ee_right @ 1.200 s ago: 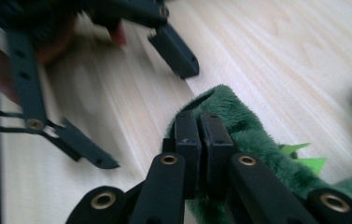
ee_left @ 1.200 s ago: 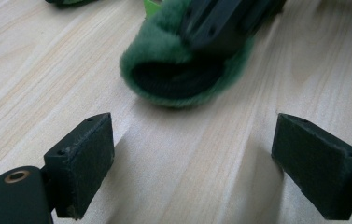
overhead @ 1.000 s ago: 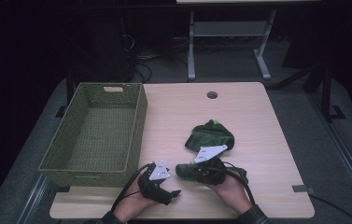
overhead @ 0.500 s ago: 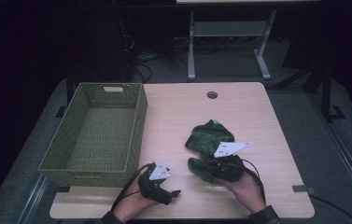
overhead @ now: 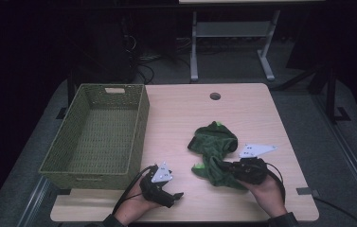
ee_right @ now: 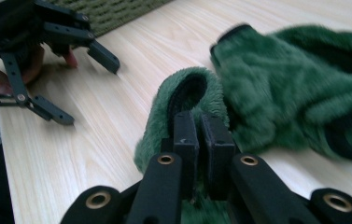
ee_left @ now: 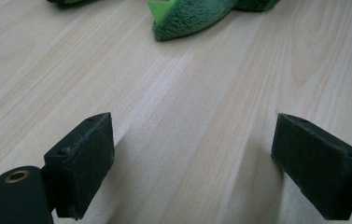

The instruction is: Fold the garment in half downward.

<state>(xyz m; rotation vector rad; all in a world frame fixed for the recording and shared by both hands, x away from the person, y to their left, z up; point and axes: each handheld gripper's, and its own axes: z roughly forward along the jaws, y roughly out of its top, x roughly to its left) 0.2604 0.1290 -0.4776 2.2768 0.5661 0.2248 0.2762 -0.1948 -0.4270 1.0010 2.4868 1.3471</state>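
Observation:
Green plush clothing [overhead: 212,142] with light green spikes lies bunched at the table's right centre. My right gripper [overhead: 226,166] is at its near end, shut on a black-lined plush cuff [ee_right: 164,112]; the jaws [ee_right: 200,135] pinch the fabric's edge. The rest of the plush [ee_right: 295,93] spreads out beyond the jaws. My left gripper [overhead: 176,198] rests near the front edge, left of the plush, and is open. Its jaws [ee_left: 192,158] stand wide over bare wood, with a plush tip [ee_left: 187,18] farther off. The right gripper view also catches the left gripper [ee_right: 89,88].
An empty woven olive basket [overhead: 138,137] stands on the left half of the table, close behind the left gripper. A round cable hole [overhead: 215,96] sits near the far edge. The table's wooden top [overhead: 176,118] shows between basket and plush.
The right gripper has moved to the right along the front of the table, dragging the near end of the plush with it. The left gripper has stayed put.

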